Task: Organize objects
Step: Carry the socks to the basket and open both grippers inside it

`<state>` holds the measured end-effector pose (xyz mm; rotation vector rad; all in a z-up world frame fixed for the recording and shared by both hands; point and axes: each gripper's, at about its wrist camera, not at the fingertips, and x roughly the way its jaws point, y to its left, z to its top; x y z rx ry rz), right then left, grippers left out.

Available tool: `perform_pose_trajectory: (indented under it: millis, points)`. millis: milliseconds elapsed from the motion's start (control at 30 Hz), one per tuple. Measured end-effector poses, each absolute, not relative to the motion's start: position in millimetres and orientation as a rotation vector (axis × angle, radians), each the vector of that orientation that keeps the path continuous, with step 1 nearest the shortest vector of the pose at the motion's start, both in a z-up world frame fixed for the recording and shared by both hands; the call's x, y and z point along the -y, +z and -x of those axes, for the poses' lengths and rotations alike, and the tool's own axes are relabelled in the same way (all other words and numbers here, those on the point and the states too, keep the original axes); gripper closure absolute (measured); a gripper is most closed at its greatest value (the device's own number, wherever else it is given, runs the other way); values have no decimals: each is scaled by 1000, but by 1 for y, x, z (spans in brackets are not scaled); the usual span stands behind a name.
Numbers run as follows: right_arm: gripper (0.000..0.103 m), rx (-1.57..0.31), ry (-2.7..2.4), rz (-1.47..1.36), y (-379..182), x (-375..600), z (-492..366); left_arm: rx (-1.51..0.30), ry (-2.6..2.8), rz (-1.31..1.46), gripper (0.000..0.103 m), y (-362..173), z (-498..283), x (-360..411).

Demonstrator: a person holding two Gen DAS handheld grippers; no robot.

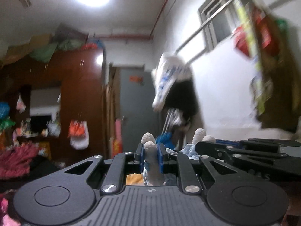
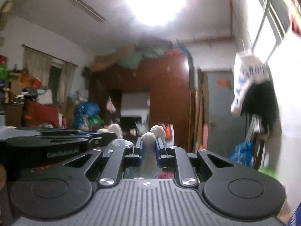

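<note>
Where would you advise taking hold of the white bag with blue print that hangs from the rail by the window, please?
Probably at the gathered top of the white bag, just under the rail, coming level from the room side. There it bunches narrow over the rail, while the body below hangs loose and slanted, with a dark item behind it against the wall. The view is blurred, so handles cannot be made out.

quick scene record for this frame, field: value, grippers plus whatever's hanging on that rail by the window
left gripper: shut, white padded fingertips together, no object visibly gripped
right gripper: shut, same, nothing visibly held
relative position: side by side, each seen at the edge of the other's view
pointing: about level, into the room
rail: metal, runs below the window
white bag with blue print: hangs on the rail
image quality: motion blur, details soft
</note>
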<state>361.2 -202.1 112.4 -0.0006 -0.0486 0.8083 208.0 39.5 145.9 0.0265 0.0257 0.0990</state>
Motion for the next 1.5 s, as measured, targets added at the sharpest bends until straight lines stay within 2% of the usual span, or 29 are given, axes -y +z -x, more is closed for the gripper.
perform_pose_trajectory:
  millis: [133, 333, 600, 1200, 1267, 1300, 1333, 1400, 1467, 1500]
  points:
    - [88, -115, 781, -43, 92, 171, -409, -135, 137, -21, 85, 132, -255, -58]
    - [88, -210, 756, 12, 62, 148, -418, -249, 178, 0, 85, 113, -282, -75]
    - [88, -405, 740, 88, 54, 131, -429, -385, 203, -6, 85, 88, -300, -81]
    - [87, -430, 713, 117, 59, 124, -444, -469, 219, 51, 83, 77, -320, -89]
    - [85, -438, 709, 115, 59, 124, -445, -460, 218, 32, 78, 77, -320, -87]
    - [81, -445, 707, 104, 60, 125, -446, -455, 232, 24, 75, 77, -320, -86]
    - [75, -450, 701, 89, 61, 127, -447, -450, 242, 21, 68, 77, -319, -86]
    - [71, -451, 693, 79, 61, 132, -449, -442, 254, 15, 56, 78, -318, -87]
    - [62, -459, 696, 54, 62, 139, -451, -428, 235, 33, 50, 80, -312, -89]
    - [51, -455, 695, 35, 63, 144, -452, -420, 223, 45, 48, 82, -308, -90]
